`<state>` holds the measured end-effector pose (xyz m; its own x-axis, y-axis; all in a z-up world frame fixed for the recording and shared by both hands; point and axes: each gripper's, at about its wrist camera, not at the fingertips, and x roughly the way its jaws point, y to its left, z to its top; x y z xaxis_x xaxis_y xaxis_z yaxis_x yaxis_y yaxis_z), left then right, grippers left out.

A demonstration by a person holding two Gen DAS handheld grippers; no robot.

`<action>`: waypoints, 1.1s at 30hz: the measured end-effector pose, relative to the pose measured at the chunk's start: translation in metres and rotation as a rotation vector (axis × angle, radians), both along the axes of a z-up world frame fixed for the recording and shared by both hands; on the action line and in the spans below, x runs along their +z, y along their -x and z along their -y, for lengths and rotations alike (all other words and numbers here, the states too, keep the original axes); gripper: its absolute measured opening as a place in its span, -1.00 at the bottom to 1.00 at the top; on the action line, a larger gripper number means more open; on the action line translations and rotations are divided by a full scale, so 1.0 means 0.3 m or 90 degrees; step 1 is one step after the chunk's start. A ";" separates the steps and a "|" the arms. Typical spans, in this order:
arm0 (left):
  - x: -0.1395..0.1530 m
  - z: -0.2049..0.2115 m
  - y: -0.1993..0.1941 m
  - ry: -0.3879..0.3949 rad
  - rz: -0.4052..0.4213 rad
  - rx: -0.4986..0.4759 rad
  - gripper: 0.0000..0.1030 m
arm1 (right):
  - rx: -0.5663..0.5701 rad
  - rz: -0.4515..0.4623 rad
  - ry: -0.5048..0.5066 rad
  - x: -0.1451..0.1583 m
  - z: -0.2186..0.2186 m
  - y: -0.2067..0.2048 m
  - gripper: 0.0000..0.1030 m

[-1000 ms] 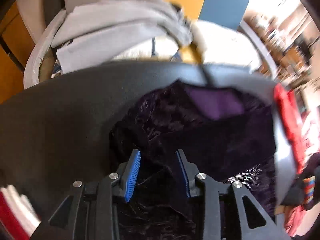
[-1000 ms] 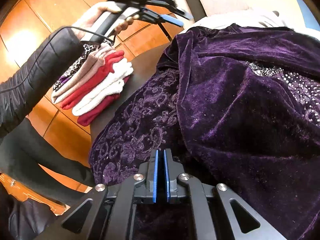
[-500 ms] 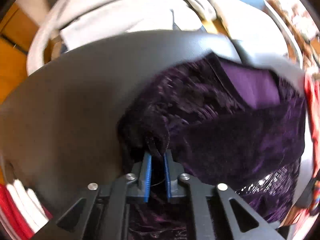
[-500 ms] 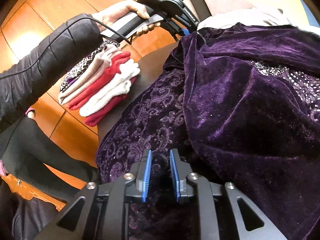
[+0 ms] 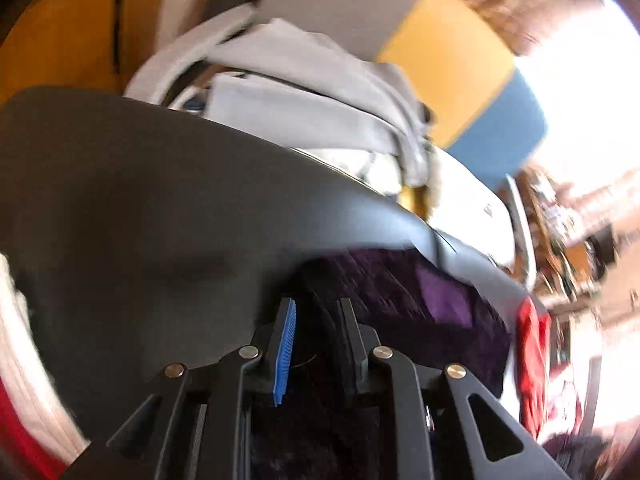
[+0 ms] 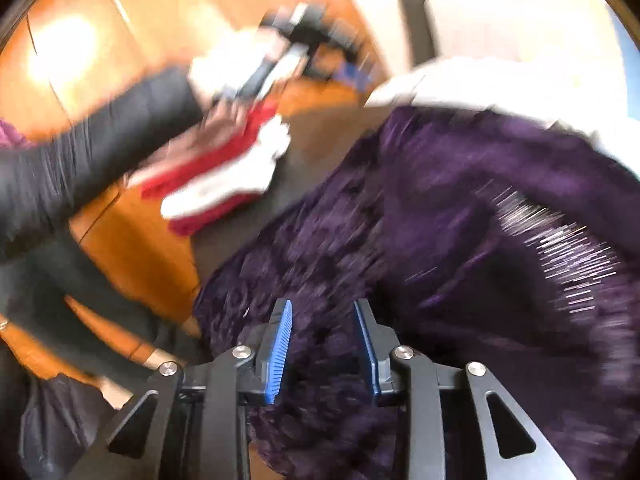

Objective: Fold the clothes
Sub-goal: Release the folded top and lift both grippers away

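The dark purple velvet garment (image 6: 460, 216) lies crumpled on the matte black round table (image 5: 140, 208), its length running from the near edge toward the table's far side – blur hides finer orientation. The right gripper (image 6: 323, 350) has its blue-padded jaws apart, just been opening, velvet between them unpressed. The left gripper (image 5: 316, 344) – jaws also just been opening – has dark velvet between its pads; whether they still pinch it, I cannot tell. A stack of folded red and white clothes (image 6: 224, 184) sits at the table's edge

I see a dark grey tabletop (image 5: 160, 208) carrying a purple velvet garment (image 6: 460, 220) spread across it, with a stack of folded red and white clothes (image 6: 224, 176) at its edge.
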<state>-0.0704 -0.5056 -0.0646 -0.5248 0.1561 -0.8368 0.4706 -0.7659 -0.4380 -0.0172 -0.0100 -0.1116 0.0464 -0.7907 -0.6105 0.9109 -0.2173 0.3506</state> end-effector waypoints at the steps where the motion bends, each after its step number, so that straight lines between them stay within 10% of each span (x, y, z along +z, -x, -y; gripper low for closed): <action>1: -0.005 -0.026 -0.030 -0.016 -0.018 -0.020 -0.57 | -0.027 -0.030 -0.004 0.026 -0.043 0.007 -0.34; 8: -0.116 -0.247 -0.268 -0.110 -0.066 -0.104 -0.54 | -0.102 -0.182 -0.115 0.028 -0.208 -0.010 -0.11; 17: -0.226 -0.345 -0.587 -0.134 -0.062 -0.058 -0.53 | 0.035 -0.336 -0.231 -0.102 -0.031 -0.074 0.04; 19: -0.228 -0.353 -0.611 -0.131 -0.076 -0.050 -0.52 | 0.032 -0.335 -0.269 -0.145 -0.005 -0.053 0.00; 23: -0.219 -0.356 -0.614 -0.115 -0.102 -0.052 -0.48 | -0.017 -0.250 -0.245 -0.110 -0.017 0.011 -0.90; 33: -0.143 -0.310 -0.439 -0.016 -0.123 -0.050 -0.42 | -0.112 -0.234 -0.140 0.180 -0.037 0.197 -0.91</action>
